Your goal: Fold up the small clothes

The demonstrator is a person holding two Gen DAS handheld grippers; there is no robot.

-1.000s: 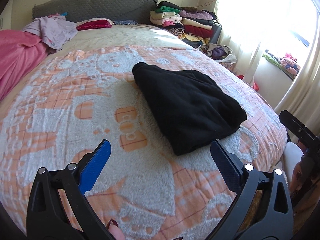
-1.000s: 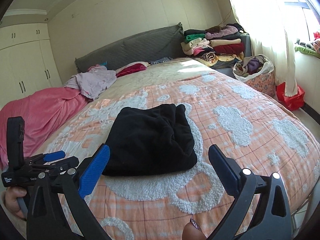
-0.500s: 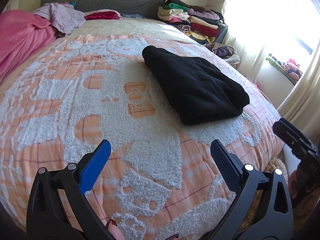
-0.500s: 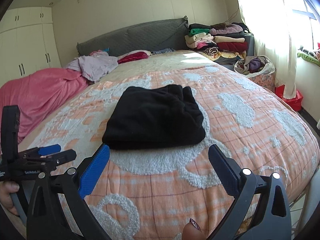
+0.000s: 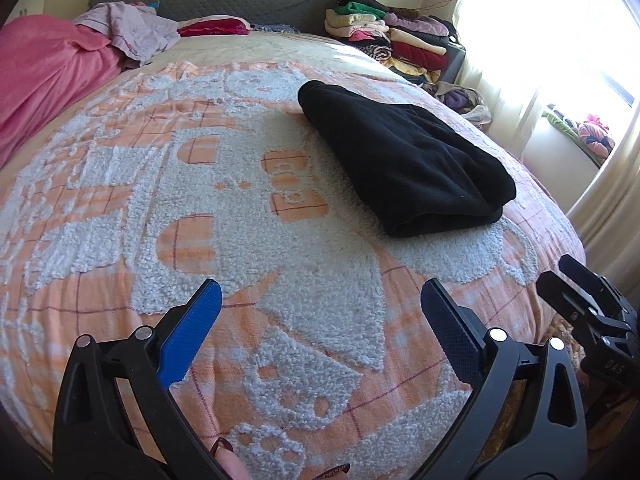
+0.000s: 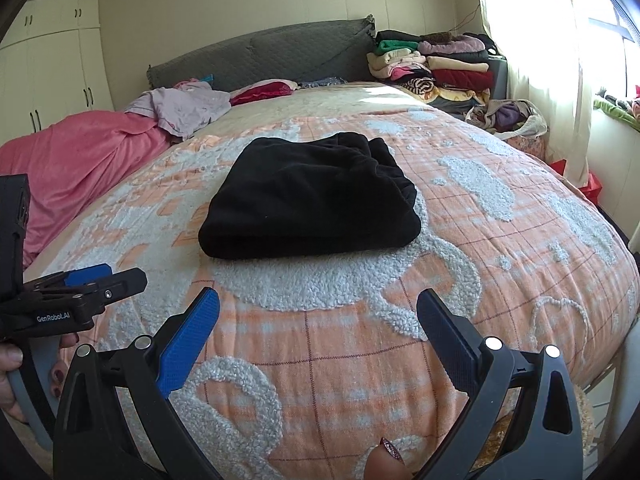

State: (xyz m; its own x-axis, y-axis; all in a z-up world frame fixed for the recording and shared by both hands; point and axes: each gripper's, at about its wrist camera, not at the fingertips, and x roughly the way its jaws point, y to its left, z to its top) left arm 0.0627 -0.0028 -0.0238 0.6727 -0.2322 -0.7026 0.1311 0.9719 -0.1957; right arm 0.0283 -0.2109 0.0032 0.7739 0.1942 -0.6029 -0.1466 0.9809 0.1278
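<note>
A black garment [image 5: 404, 160] lies folded into a thick rectangle on the orange and white bedspread [image 5: 240, 208]; in the right wrist view the garment [image 6: 308, 200] sits at the middle of the bed. My left gripper [image 5: 320, 296] is open and empty, held back near the foot of the bed, well short of the garment. My right gripper [image 6: 318, 300] is open and empty, also short of the garment's near folded edge. The left gripper shows side-on at the left of the right wrist view [image 6: 80, 292]. The right gripper shows at the right edge of the left wrist view [image 5: 592, 312].
A pink blanket [image 6: 80, 164] and a lilac garment [image 6: 184, 110] lie at the bed's far left by the grey headboard [image 6: 260, 56]. A stack of folded clothes [image 6: 436, 64] stands beside the bed's far right. A bag of clothes [image 6: 508, 116] sits under the bright window.
Both grippers have drawn back from the folded garment toward the foot of the bed, so it looks farther away. Both stayed open. The garment has not moved.
</note>
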